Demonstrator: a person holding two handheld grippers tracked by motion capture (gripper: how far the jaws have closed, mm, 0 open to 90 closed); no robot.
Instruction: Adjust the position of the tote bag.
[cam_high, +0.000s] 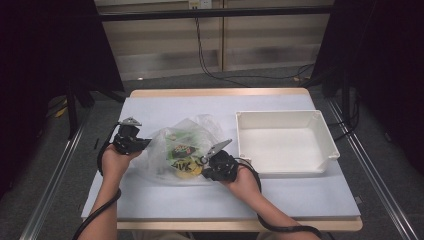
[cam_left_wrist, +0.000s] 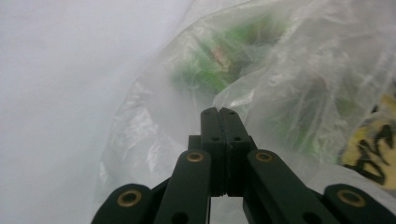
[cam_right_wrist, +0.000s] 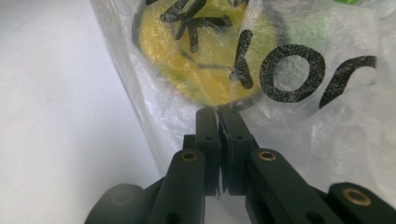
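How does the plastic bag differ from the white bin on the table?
The bag is clear, crumpled film, while the bin is a rigid, opaque white box. The bag holds green and yellow packets; the bin looks empty. The left claw and right claw each pinch an edge of the bag, whereas the bin stands untouched to the right. Both rest on the same pale table.

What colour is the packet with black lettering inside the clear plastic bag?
Yellow. The packet shows best in the right gripper view, seen through the clear plastic bag.
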